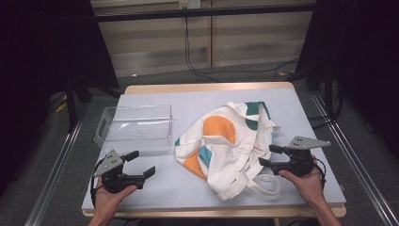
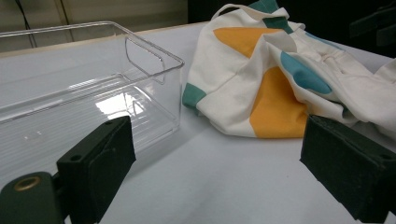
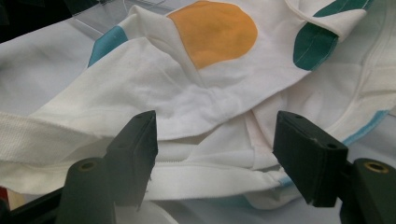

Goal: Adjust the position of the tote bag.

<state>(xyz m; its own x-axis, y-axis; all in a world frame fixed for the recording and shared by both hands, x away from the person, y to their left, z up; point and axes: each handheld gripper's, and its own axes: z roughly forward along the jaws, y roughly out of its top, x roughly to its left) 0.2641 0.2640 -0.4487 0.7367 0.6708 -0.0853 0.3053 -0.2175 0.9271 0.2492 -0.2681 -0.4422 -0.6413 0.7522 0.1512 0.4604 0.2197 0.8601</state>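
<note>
One bag, one bin, two claws, one worktop.

A single crumpled cloth bag [image 1: 226, 143], white with orange and teal patches, lay on the one worktop [image 1: 197, 101]; at least one looped white strap [image 1: 263, 184] showed at its near edge. One clear plastic bin [image 1: 134, 128] stood just to the left of the bag. Two hand-held claws were counted, each with its two black jaws apart: the left claw [image 1: 141, 162] near the bag's left side, the right claw [image 1: 269, 155] at the bag's right edge. Two hands held them.
</note>
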